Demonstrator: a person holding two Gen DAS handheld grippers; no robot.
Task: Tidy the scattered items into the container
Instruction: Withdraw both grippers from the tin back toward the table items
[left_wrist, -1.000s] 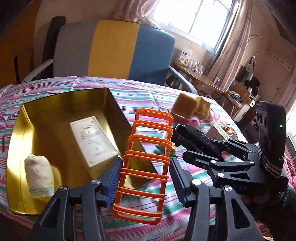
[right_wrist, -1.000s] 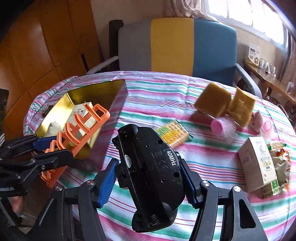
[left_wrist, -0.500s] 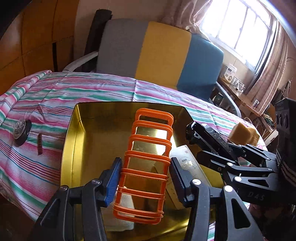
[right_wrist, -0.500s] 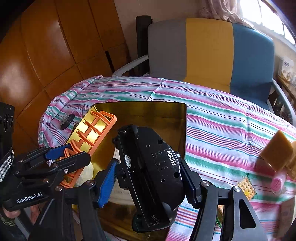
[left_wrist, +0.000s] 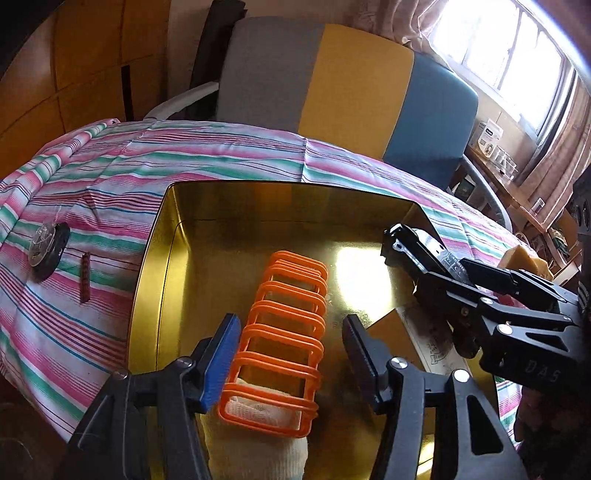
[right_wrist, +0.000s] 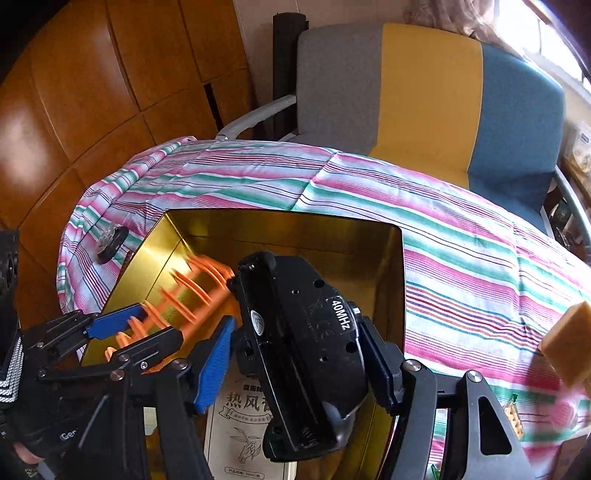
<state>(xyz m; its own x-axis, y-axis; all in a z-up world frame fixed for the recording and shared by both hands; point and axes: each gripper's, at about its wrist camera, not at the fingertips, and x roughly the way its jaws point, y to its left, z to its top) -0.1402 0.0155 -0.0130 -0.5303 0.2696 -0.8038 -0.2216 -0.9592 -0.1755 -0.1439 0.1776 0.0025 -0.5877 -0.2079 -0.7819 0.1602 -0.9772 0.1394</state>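
2 grippers opening over gold tin (left_wrist: 147, 295): left gripper (left_wrist: 288, 343) frees orange rack (left_wrist: 284, 332); right gripper (right_wrist: 299, 365) barely grips black toy (right_wrist: 303, 350); release low, gently

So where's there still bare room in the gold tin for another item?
Bare floor in the gold tin lies between the orange rack and its far wall. The near end is crowded: cloth roll, printed box, black device above.

The black device (right_wrist: 306, 354) bears a white "40MHz" label. Below it, the paper box (right_wrist: 240, 435) reads "热风".
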